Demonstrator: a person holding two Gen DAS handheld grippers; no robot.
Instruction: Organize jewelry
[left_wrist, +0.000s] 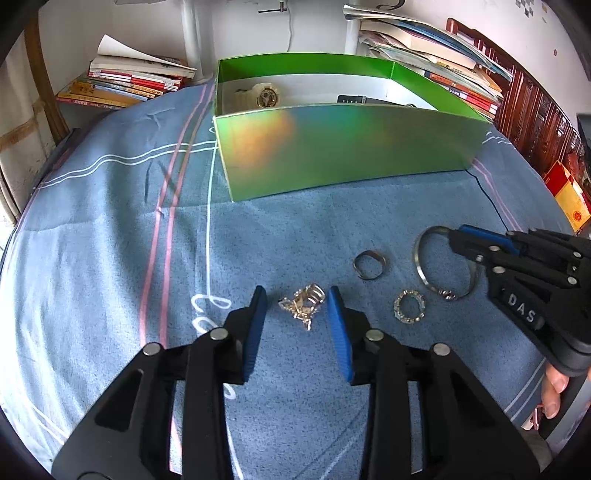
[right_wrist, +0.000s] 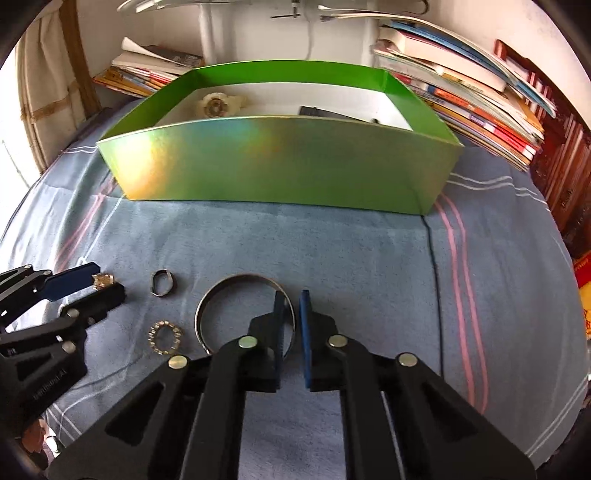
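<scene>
Blue striped cloth (left_wrist: 110, 229) covers my whole work surface, book stacks (right_wrist: 480, 103) behind it at the wall. Green box (right_wrist: 288, 170) sits open at the far side of the cloth, a pale watch (left_wrist: 264, 95) and a dark flat item (left_wrist: 351, 99) inside on its white floor. My left gripper (left_wrist: 295, 306) hangs low over the cloth, fingers apart, a gold hair claw (left_wrist: 303, 303) between the blue pads; pads look just beside it, can't tell if either one touches, so I call it not clamped. My right gripper (right_wrist: 293, 306) is closed down on the rim of the silver bangle (right_wrist: 236, 280), the band passing through the narrow slit between the pads, far arc of the bangle on the cloth ahead of the tips. Bangle's charm end (left_wrist: 447, 294) lies near the beaded ring (left_wrist: 409, 307). Beaded ring sits between hair claw and bangle, apart from both. Small dark wavy ring (left_wrist: 369, 263) lies just beyond it, nearer the box, touching nothing. A fingertip (left_wrist: 554, 387) shows at the right gripper's handle.
</scene>
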